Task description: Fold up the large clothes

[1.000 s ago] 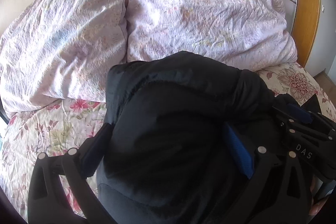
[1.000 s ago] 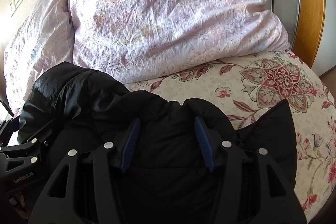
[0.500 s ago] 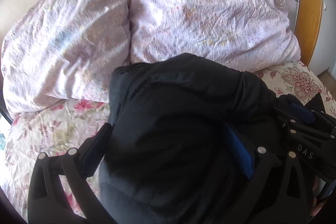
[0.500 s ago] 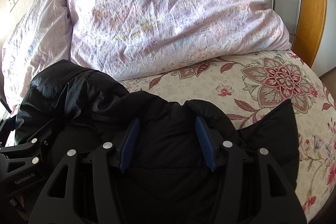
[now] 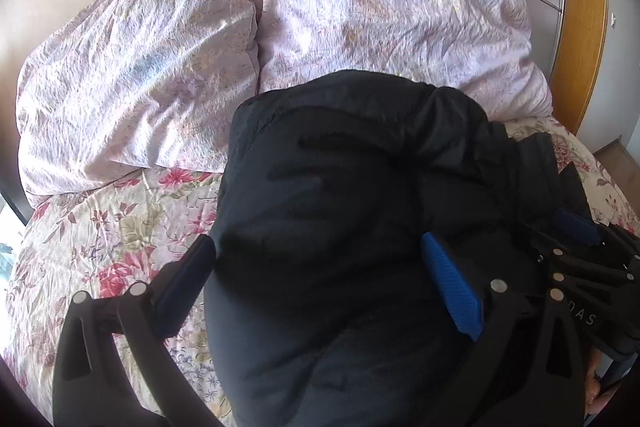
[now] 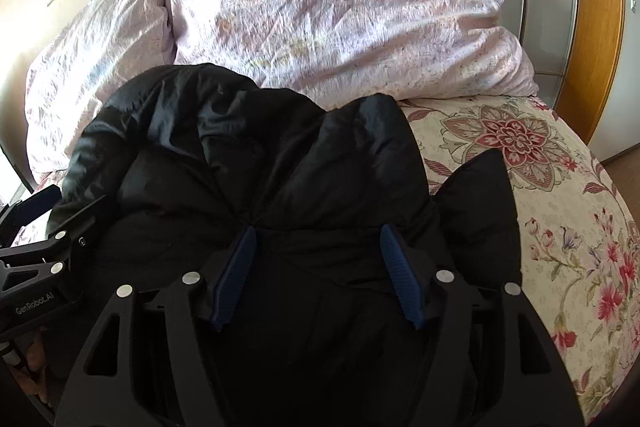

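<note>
1. Left wrist view: the left gripper [image 5: 316, 279] stands with its jaws wide apart, and the bulk of the black puffer jacket [image 5: 344, 227] fills the gap between them. The right-hand pad [image 5: 452, 287], blue and ribbed, lies against the fabric; the left-hand pad sits at the jacket's edge, and I cannot tell whether it presses in. Whether this is a true clamp on the jacket I cannot tell.
2. Same view, materials: the jacket is smooth, padded and matte, bunched into a rounded mound ahead of the jaws. Left of the jaws lies the floral bedsheet [image 5: 100, 235], thin and creased. Beyond the jaws are 2 crinkled pale-lilac pillows [image 5: 160, 67]. The right gripper [image 5: 576, 227] shows just right of the jaws, on the jacket.
3. Against the earlier frame, the jacket mound sits lower in this view and more pillow shows above it.
4. Right wrist view: the right gripper [image 6: 318, 251] has just been opening its jaws; they now stand well apart with quilted jacket folds between them, the pads [image 6: 400, 279] at the fabric's sides, apparently no longer squeezing it.
5. Same view: glossy jacket folds rise ahead of the jaws, a pointed flap to their right on the sheet, pillows beyond.
6. Since the earlier frame, the folds ahead have puffed up higher.
</note>
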{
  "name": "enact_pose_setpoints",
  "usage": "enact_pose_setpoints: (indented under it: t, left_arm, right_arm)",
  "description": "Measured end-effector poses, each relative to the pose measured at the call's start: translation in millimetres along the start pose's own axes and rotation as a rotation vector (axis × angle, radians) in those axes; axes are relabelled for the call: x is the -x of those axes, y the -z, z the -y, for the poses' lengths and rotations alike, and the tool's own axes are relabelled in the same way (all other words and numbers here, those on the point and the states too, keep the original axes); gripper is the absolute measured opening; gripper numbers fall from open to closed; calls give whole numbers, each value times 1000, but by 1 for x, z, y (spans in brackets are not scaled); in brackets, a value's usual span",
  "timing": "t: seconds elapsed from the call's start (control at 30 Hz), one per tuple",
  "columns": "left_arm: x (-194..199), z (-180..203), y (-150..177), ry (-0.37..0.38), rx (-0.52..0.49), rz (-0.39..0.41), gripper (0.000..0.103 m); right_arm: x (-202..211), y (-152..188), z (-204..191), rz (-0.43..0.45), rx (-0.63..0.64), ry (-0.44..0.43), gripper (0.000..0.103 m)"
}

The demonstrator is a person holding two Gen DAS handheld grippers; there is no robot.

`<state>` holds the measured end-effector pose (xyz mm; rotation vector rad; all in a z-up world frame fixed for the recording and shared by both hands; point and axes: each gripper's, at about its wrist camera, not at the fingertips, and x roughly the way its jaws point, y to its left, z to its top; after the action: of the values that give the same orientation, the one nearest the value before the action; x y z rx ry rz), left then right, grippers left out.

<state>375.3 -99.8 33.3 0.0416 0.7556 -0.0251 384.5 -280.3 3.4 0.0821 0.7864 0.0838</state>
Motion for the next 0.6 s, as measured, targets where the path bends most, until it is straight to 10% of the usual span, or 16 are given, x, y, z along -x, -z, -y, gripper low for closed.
enact_pose_setpoints:
  t: [0.3, 0.47, 0.6]
  left_arm:
    - [-20, 9, 9, -46, -7, 37, 101]
    - [6, -25, 11, 128, 63, 2, 101]
    - [28, -68, 18, 313, 143, -53, 101]
  right_arm:
    - [-19, 3, 6, 7, -14, -12, 67]
    - [11, -7, 24, -94, -41, -114, 70]
    - [54, -16, 81, -101, -187, -230, 102]
